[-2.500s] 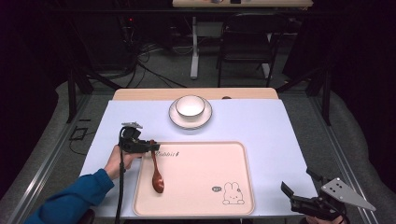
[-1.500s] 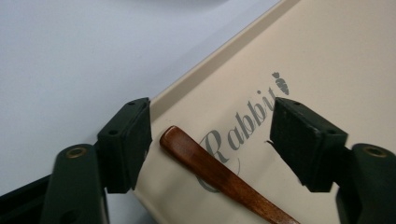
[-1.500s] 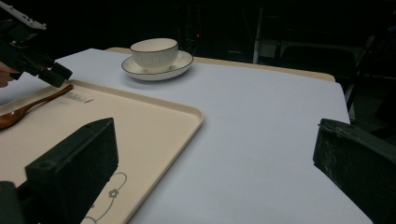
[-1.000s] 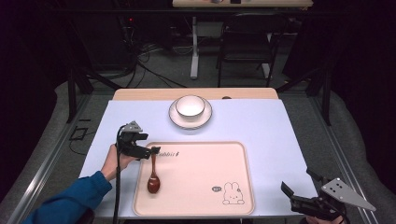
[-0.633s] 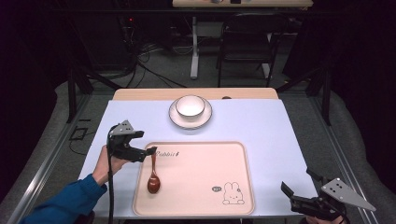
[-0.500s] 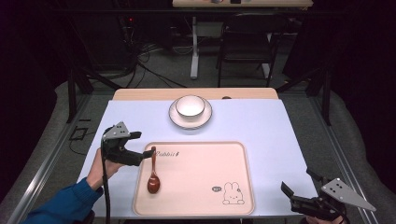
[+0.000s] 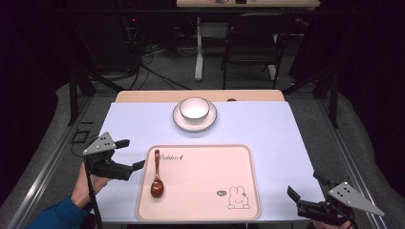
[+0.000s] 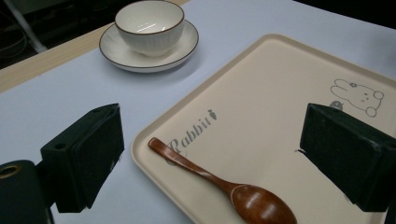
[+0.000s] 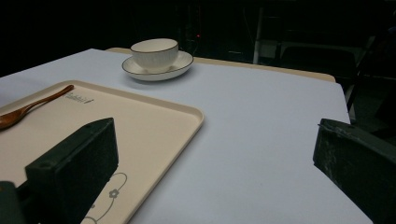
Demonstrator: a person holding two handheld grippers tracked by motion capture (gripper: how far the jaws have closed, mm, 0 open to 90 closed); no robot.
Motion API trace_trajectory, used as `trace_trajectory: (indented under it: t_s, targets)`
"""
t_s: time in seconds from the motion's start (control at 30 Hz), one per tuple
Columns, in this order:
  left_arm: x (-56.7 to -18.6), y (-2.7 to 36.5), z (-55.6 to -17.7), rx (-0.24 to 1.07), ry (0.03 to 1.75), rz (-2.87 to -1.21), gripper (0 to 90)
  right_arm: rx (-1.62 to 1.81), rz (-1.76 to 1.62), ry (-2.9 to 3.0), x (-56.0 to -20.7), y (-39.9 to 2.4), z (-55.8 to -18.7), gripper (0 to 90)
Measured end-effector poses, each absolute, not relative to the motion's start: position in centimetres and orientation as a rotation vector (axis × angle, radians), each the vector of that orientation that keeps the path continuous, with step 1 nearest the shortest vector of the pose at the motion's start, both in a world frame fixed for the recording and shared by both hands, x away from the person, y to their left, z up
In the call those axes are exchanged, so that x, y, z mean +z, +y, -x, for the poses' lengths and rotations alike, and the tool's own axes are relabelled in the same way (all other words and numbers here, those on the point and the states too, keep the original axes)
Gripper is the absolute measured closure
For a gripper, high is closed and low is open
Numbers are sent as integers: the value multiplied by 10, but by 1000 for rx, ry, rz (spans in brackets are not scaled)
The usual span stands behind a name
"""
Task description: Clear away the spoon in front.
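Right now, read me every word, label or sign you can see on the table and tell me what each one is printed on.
"Rabbit", with a small carrot mark after it: printed on the tray, by the handle of the wooden spoon.
A small speech bubble beside the rabbit drawing on the same tray: too small to read.
Bowl and saucer: no writing visible.

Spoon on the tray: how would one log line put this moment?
spoon: lying on tray, released | left gripper: jaws just opening, empty | right gripper: open, idle

The spoon [image 8: 224, 183] bowl runs past the left gripper view's bottom edge; tray [image 8: 280, 84] cropped right.
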State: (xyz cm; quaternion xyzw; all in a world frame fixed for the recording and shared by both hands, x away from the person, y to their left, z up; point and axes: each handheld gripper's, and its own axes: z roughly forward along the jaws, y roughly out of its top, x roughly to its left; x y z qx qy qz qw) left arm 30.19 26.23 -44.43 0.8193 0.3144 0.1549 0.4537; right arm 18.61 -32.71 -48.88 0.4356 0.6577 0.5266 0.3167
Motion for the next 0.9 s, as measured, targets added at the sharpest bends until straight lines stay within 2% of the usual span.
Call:
trace_trajectory:
  t_s: [0.3, 0.9]
  targets:
    - [-455, 276, -293, 392, 828, -2031, 7, 1385, -1146, 1730, -489, -327, -186, 0]
    - [-482, 287, -283, 444, 886, -2057, 2, 1384, -1156, 1727, -489, -327, -186, 0]
